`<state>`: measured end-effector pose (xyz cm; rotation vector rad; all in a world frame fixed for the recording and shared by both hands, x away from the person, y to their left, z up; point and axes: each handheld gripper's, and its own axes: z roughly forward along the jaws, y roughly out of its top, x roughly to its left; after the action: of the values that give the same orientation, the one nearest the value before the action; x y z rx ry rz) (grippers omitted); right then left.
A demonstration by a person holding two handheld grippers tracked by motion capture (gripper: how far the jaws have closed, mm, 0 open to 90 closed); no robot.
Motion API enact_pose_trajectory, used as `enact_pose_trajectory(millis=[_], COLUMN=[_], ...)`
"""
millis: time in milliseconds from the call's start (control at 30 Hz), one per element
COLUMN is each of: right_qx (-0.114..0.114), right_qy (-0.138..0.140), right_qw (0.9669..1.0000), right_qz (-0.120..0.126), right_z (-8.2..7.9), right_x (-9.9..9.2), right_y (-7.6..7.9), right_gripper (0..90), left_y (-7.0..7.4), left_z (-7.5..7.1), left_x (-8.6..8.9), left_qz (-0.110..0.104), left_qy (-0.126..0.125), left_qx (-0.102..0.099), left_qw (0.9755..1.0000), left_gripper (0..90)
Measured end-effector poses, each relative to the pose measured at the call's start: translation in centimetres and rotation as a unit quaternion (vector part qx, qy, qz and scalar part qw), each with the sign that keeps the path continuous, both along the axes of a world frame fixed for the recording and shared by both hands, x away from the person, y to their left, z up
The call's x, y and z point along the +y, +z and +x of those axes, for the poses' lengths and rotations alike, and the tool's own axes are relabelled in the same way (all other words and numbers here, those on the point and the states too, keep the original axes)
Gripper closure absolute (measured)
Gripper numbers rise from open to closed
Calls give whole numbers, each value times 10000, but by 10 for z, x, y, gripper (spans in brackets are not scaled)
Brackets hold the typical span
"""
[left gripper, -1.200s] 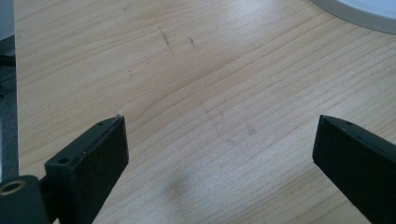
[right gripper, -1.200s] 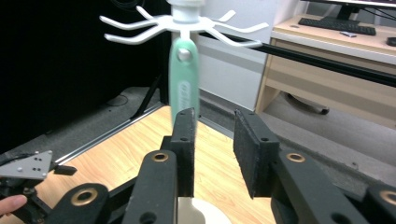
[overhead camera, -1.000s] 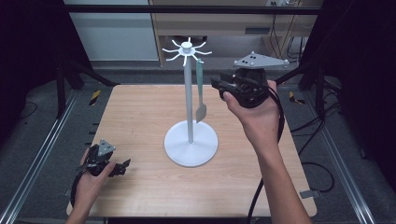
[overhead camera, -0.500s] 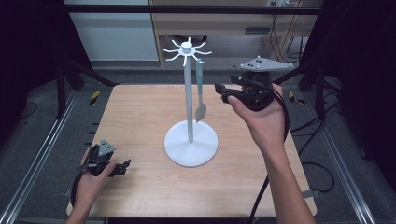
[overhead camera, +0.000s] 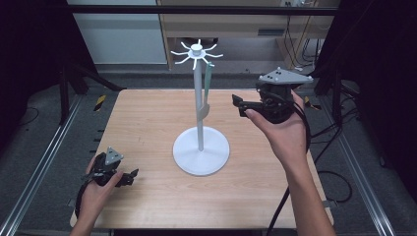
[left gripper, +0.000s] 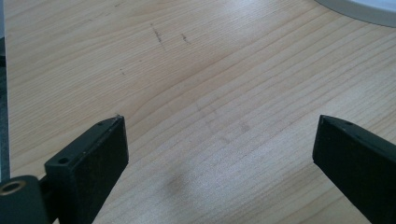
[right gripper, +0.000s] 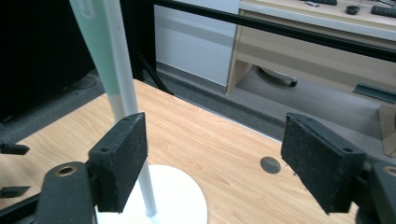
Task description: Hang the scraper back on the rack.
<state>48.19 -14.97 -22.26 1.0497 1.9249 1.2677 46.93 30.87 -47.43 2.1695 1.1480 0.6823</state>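
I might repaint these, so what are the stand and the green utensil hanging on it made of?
The stand looks like white-painted metal or plastic: smooth, even, thin pole, flat round base. The utensil looks like matte pale green plastic or silicone, though it could be either.

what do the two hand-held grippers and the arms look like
Both the left hand-held gripper and the right hand-held gripper are black, with two flat rectangular jaws, a grey three-cornered plate on top and a trailing black cable. The forearms are bare, no sleeves or gloves.

A lab-like recording booth: a wooden table (overhead camera: 147,123) framed by aluminium rails (overhead camera: 39,167), black curtains (overhead camera: 29,59) on both sides, and a desk (overhead camera: 236,19) beyond.
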Motion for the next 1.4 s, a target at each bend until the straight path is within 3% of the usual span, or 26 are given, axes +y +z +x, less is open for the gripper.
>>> enact_pose_trajectory(millis=[233, 767, 1000, 1400], right_qx=[69, 191, 351, 577], right_qy=[-106, -207, -254, -214], right_qw=[9999, 9995, 9991, 9980], right_qz=[-109, -108, -42, -144], right_z=[-2, -12, -20, -25], right_x=[-10, -28, -36, -41], right_y=[-10, -41, -68, -126], right_gripper=[144, 75, 71, 66], left_y=[0, 0, 0, 0], left_z=[0, 0, 0, 0], left_x=[0, 1, 0, 1], left_qz=[0, -24, -24, -10], left_qy=[22, 17, 11, 32], left_qx=[-17, -104, -106, -138], left_qw=[10000, 9999, 9999, 9999], left_gripper=[31, 31, 31, 31])
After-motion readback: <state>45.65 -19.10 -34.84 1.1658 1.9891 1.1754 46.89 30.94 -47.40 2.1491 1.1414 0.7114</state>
